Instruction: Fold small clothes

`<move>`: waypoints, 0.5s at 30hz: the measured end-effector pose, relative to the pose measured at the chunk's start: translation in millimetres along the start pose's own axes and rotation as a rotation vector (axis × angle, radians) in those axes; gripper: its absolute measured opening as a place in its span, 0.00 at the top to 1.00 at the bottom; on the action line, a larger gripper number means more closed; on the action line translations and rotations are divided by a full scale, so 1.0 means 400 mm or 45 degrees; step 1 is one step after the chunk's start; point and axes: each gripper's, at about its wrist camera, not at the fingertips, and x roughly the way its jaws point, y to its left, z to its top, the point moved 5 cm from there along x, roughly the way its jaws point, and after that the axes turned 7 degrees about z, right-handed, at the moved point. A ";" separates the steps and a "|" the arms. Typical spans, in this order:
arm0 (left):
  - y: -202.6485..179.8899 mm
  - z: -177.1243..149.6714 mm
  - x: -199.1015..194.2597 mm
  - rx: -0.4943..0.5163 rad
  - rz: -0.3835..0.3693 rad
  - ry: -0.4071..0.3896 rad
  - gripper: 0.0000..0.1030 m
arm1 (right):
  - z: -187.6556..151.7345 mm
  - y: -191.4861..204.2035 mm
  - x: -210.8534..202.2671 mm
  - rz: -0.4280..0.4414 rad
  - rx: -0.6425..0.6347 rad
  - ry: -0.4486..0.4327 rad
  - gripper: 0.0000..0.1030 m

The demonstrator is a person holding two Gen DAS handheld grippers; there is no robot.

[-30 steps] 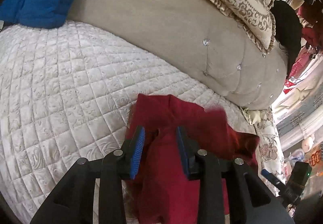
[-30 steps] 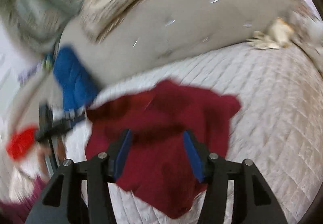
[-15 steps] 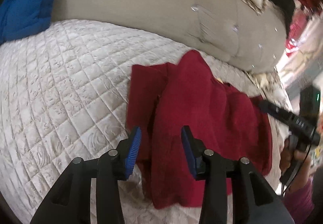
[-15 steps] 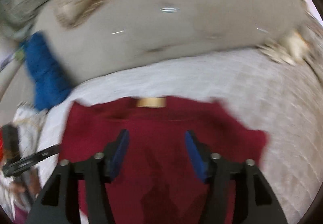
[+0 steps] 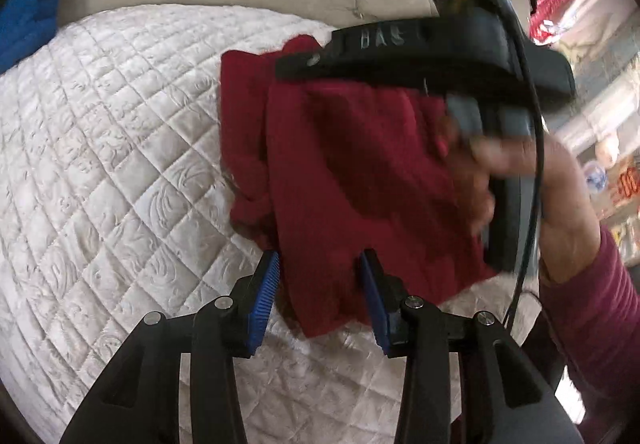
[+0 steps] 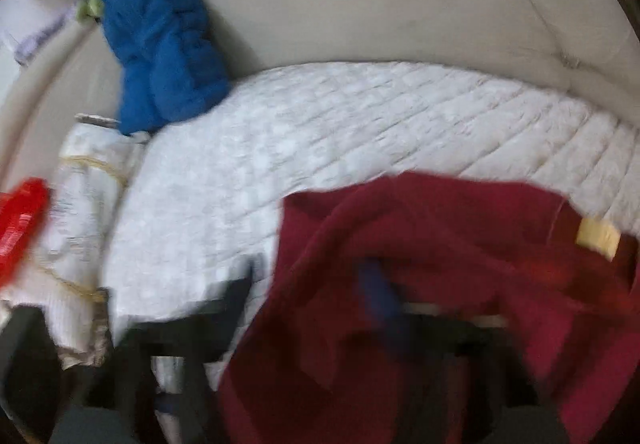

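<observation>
Left-wrist view: red garment (image 5: 360,172) lies lengthwise away; left tool (image 5: 320,292) parted, straddling its hem.

Left tool (image 5: 320,292) parted; right tool (image 6: 380,296) closed.

Two close, downward-tilted wrist views, both over the red garment (image 5: 360,172) on the quilted bed (image 6: 320,124).

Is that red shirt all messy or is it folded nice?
It is messy. The red garment lies bunched and lopsided on the white quilt, one edge rolled into a lump at its left side. In the right wrist view it drapes over the gripper, its tan label askew.
</observation>
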 end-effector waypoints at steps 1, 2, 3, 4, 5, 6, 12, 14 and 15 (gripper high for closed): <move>0.000 -0.002 -0.002 0.016 0.001 -0.003 0.82 | 0.010 0.004 -0.006 0.065 0.035 -0.027 0.96; 0.001 0.001 -0.007 0.023 -0.010 -0.012 0.84 | 0.022 0.004 -0.010 0.125 0.058 -0.054 0.96; 0.003 0.003 -0.009 0.020 -0.016 -0.014 0.85 | 0.030 0.003 -0.009 0.135 0.057 -0.080 0.96; 0.006 0.008 -0.010 0.011 -0.020 -0.017 0.85 | 0.030 0.000 0.004 0.114 0.051 -0.084 0.96; 0.011 0.013 -0.010 0.002 -0.015 -0.019 0.85 | 0.027 -0.001 0.030 0.084 0.047 -0.067 0.96; 0.015 0.015 -0.008 0.000 -0.005 -0.018 0.85 | 0.019 -0.010 0.067 0.052 0.047 -0.029 0.96; 0.021 0.016 0.005 -0.003 0.043 0.011 0.85 | -0.042 -0.026 0.006 0.085 0.080 -0.009 0.68; 0.017 0.016 0.003 0.000 0.050 0.009 0.85 | -0.084 -0.028 -0.110 0.109 0.077 -0.082 0.46; 0.014 0.017 0.002 0.000 0.054 0.007 0.85 | -0.101 -0.035 -0.174 0.080 0.065 -0.130 0.39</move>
